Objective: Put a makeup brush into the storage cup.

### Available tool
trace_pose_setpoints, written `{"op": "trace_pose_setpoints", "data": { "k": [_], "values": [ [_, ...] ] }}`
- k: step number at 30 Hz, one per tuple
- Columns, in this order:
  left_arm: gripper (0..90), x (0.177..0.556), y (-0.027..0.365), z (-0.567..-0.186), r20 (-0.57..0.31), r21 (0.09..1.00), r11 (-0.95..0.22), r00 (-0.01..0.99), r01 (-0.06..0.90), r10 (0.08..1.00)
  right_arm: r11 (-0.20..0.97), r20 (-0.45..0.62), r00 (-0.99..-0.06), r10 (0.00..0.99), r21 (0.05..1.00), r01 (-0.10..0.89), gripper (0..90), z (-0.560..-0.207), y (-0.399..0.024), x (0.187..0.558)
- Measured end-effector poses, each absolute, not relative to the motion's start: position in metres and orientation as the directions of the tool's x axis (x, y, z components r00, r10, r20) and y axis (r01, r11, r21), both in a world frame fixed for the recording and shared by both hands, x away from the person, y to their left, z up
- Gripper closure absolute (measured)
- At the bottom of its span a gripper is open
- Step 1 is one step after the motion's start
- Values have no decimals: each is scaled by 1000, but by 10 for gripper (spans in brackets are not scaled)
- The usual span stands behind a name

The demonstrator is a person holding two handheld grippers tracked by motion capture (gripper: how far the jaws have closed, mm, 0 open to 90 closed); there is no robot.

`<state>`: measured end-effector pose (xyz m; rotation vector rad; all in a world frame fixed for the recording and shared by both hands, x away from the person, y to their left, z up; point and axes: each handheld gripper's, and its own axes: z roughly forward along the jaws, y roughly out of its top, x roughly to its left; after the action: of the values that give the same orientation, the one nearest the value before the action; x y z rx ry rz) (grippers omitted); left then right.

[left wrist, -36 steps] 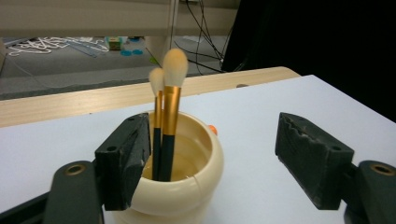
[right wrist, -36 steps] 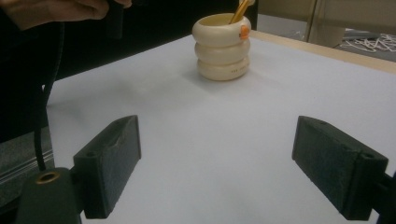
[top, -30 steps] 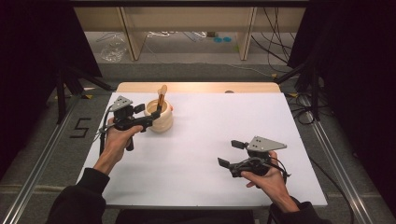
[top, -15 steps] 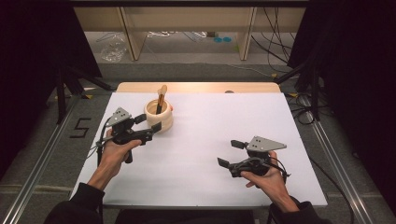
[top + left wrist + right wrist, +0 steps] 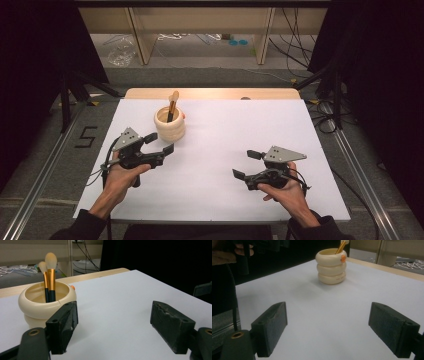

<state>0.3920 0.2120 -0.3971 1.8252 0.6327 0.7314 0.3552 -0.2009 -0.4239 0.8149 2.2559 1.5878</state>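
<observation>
Right gripper (image 5: 244, 164): nearest the person, low on the right of the white table (image 5: 240, 130); jaws spread wide with nothing between them, pointing left across the bare surface.
Right hand (image 5: 286, 191): wrapped around that gripper's handle from below, the grey plate on top.
Left gripper (image 5: 161, 143): on the left side, a little farther up the table; jaws wide apart and empty, aimed toward the cup.
Left hand (image 5: 121, 176): grips the handle, forearm coming in from the bottom edge.
Cup (image 5: 170, 124): cream, ribbed in three stacked rings, upright on the table just beyond the left gripper; apart from its jaws in the high view. In the left gripper view the cup (image 5: 46, 303) sits close behind the left-hand jaw.
Brushes (image 5: 49, 275): two makeup brushes stand inside the cup, pale bristle heads up, gold ferrules, dark handles, leaning slightly.
Far edge: a strip of bare wood (image 5: 210, 93) beyond the white sheet.
</observation>
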Motion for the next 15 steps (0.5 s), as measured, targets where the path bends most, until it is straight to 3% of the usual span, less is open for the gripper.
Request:
{"op": "trace_pose_setpoints", "data": {
  "k": [15],
  "values": [
    [216, 363, 201, -402, 187, 942, -326, 690, 75, 699, 240, 107, -806, 583, 924, 297, 164, -424, -201, 355]
  ]
}}
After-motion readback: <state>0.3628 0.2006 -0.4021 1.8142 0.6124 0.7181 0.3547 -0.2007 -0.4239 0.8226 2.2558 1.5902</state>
